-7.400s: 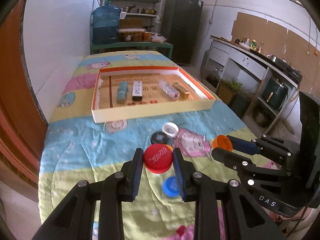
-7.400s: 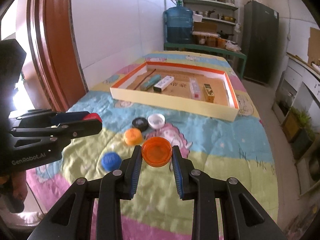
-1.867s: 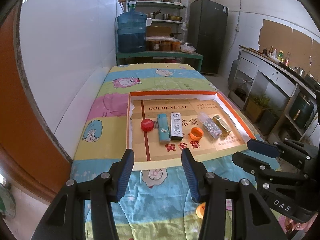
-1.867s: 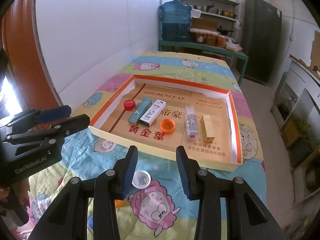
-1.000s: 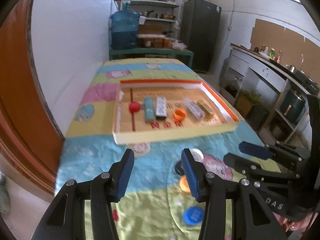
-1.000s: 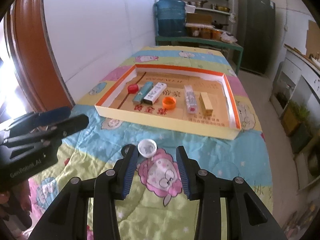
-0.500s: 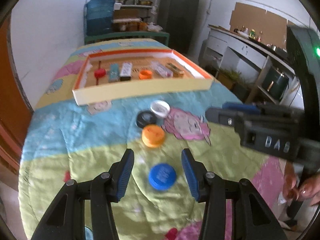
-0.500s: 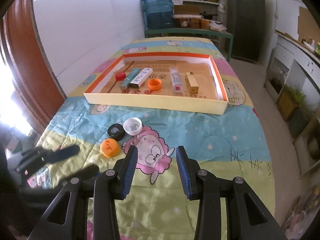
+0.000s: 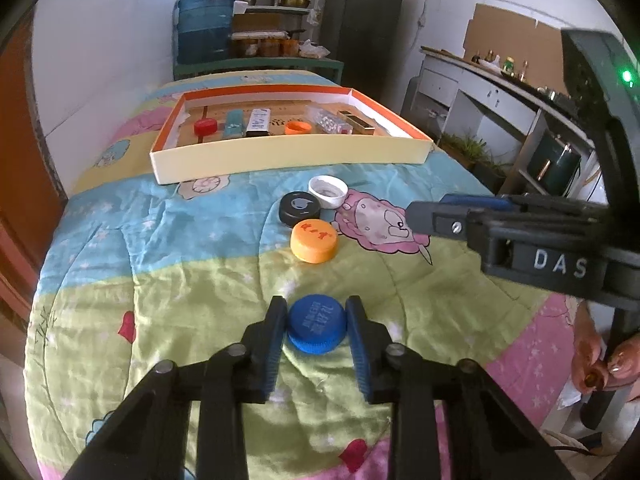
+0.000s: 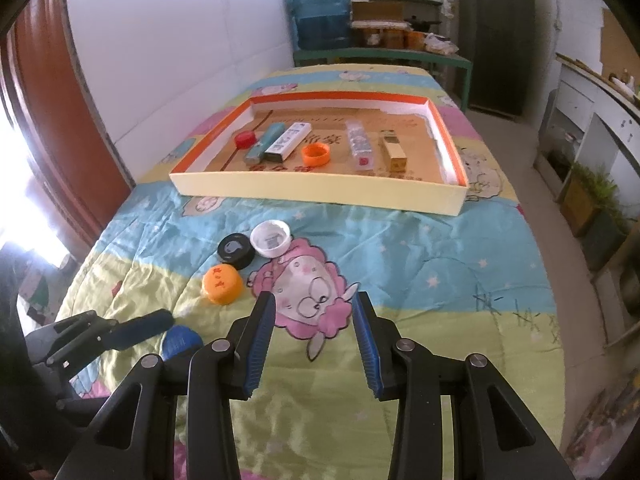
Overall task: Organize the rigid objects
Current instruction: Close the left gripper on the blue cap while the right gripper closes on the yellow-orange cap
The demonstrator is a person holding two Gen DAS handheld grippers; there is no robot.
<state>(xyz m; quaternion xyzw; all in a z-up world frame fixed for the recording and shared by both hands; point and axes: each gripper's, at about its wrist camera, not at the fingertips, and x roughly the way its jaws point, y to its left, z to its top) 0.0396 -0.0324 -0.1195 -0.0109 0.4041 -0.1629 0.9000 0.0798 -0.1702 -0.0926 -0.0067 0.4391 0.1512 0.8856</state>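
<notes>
A blue bottle cap [image 9: 316, 330] lies on the quilt between the fingers of my left gripper [image 9: 316, 312]; the jaws flank it with small gaps, still open. It also shows partly in the right wrist view [image 10: 180, 341]. An orange cap [image 9: 314, 240], a black cap [image 9: 300, 209] and a white cap [image 9: 328, 191] lie beyond. The shallow box [image 9: 280, 156] holds a red cap [image 9: 205, 125], an orange cap [image 9: 298, 127] and several small boxes. My right gripper [image 10: 314, 312] is open and empty above the sheep print.
The table is covered by a patterned quilt [image 10: 420, 260]. A wall and a brown door [image 10: 52, 120] run along the left side. A water jug [image 10: 320, 12], shelves and a fridge stand behind the table. A counter stands on the right.
My left gripper has moved down and forward so the blue cap now sits between its fingers. My right gripper has moved slightly closer to the quilt.
</notes>
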